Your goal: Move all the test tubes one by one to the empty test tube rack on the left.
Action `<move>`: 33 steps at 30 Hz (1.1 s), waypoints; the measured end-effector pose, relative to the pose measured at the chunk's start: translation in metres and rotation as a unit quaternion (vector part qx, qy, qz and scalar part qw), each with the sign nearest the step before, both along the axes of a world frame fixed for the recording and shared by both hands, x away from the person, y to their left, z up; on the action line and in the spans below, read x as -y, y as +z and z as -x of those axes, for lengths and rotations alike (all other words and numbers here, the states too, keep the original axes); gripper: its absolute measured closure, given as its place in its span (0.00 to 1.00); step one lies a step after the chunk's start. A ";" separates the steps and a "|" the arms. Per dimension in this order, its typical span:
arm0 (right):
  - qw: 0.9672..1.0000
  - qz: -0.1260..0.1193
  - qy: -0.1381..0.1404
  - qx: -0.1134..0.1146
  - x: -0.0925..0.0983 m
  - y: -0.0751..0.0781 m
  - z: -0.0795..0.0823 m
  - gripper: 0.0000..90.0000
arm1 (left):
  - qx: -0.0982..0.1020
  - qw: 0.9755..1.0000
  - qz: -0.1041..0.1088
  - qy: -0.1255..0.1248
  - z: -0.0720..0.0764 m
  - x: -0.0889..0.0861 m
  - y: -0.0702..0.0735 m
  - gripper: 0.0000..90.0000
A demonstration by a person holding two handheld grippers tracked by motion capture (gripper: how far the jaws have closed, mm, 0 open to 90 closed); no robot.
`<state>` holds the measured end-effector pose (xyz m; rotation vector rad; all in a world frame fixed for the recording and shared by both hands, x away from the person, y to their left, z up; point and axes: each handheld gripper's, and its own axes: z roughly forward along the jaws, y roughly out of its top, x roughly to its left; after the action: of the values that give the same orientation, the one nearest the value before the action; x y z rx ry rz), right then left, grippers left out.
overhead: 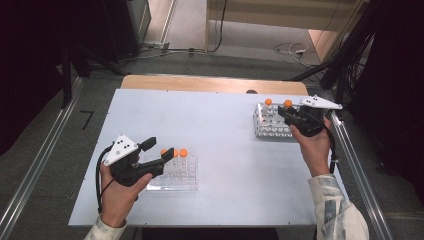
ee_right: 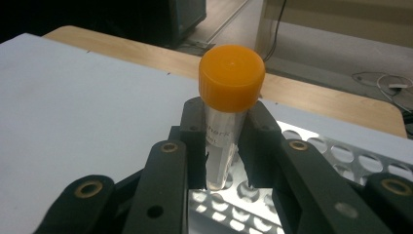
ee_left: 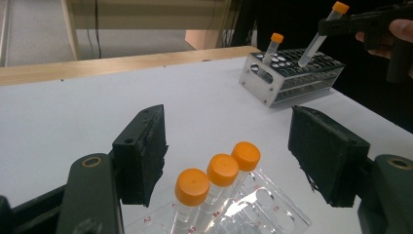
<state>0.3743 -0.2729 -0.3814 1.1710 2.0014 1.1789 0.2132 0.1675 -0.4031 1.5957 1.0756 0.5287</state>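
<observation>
My right gripper [overhead: 286, 113] [ee_right: 226, 146] is shut on a clear tube with an orange cap [overhead: 288, 104] [ee_right: 232, 78] [ee_left: 312, 46]. It holds the tube tilted, with the tip just above the holes of the metal rack [overhead: 267, 131] [ee_left: 272, 92] [ee_right: 341, 156]. One more orange-capped tube [overhead: 268, 102] [ee_left: 275, 41] stands in that rack. My left gripper [overhead: 159, 151] [ee_left: 231, 134] is open over the clear plastic rack [overhead: 187, 177] [ee_left: 277, 212]. Its jaws stand on either side of three orange-capped tubes [overhead: 183, 153] [ee_left: 221, 169] without touching them.
The racks sit on a white tabletop [overhead: 215, 130] with a wooden strip [overhead: 210, 83] along the far edge. Metal rails [overhead: 357, 165] run beside the table. Cables [overhead: 290, 49] lie on the floor beyond.
</observation>
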 end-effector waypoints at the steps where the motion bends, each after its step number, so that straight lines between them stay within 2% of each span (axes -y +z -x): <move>1: 1.000 0.000 0.003 -0.002 0.000 -0.001 0.004 0.80 | 0.000 1.000 -0.001 -0.001 0.000 0.000 0.000 0.34; 9: 0.999 -0.004 0.042 -0.012 -0.010 -0.009 0.040 0.80 | 0.002 1.000 -0.003 -0.012 0.003 0.007 0.002 0.34; 15: 0.997 -0.005 0.075 -0.023 -0.023 -0.018 0.064 0.80 | 0.005 1.000 -0.003 -0.020 0.005 0.012 0.003 0.34; 21: 0.993 -0.007 0.109 -0.034 -0.040 -0.027 0.084 0.80 | 0.005 0.999 -0.007 -0.031 0.007 0.017 0.003 0.34; 24: 0.991 0.000 0.125 -0.038 -0.049 -0.031 0.092 0.80 | 0.005 0.999 -0.007 -0.037 0.008 0.019 0.004 0.34; 33: 0.984 0.014 0.171 -0.053 -0.071 -0.040 0.110 0.80 | 0.001 0.998 -0.013 -0.061 0.012 0.031 0.002 0.34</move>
<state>0.2641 -0.2017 -0.4217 0.9156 2.3596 1.2676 0.2012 0.1361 -0.4013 1.6720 0.9663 0.4643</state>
